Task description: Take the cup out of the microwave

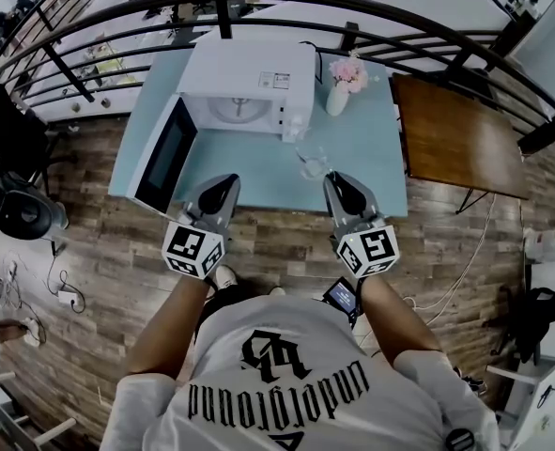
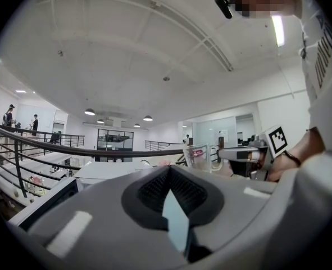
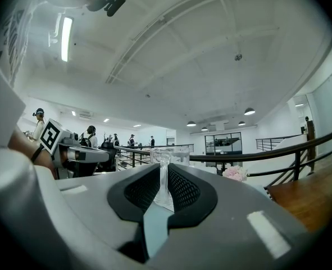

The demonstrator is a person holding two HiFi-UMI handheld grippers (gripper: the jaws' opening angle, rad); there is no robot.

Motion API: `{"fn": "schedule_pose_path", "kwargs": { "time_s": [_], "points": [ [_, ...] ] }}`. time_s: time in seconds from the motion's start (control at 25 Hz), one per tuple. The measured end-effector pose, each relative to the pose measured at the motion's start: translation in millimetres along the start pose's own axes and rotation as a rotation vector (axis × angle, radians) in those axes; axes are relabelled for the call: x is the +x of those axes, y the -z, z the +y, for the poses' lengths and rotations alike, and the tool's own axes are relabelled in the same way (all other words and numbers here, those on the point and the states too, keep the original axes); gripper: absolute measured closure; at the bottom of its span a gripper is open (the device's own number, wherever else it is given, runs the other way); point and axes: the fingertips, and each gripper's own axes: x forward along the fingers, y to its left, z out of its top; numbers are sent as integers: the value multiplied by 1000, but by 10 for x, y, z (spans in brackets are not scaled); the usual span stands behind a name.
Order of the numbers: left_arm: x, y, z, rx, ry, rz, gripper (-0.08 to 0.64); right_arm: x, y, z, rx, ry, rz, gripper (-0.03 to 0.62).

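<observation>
Shirt (image 1: 286, 383): nearest in the head view, spread along the lower edge of the frame.
Right tool (image 1: 331, 178): held level, right of centre, so that the cup (image 1: 312, 163) is kept upright.
Cup: clear glass, already outside the microwave (image 1: 249, 69) and just in front of its opening, over the bench (image 1: 380, 172). Whether the bench is touched cannot be told.
Microwave: the door (image 1: 164, 153) is swung wide to the left, presumably to clear the way out. Only the turntable (image 1: 235, 109) is seen inside.
Vase (image 1: 338, 97): pink flowers are held in it, just right of the microwave.
Left tool (image 2: 168, 170): in the left gripper view the tips are pressed together with nothing between them. It is judged to be kept aside, unneeded.
Handle (image 3: 164, 176): in the right gripper view it is pinched between the right tool's pads. The cup looks empty.
</observation>
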Motion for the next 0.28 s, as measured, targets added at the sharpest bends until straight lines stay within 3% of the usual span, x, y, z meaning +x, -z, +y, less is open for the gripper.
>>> {"fn": "schedule_pose_path", "kwargs": {
  "time_s": [0.28],
  "points": [
    [20, 38, 2, -2, -1, 6, 511, 9, 41, 2, 0, -5, -5, 549]
  ]
}}
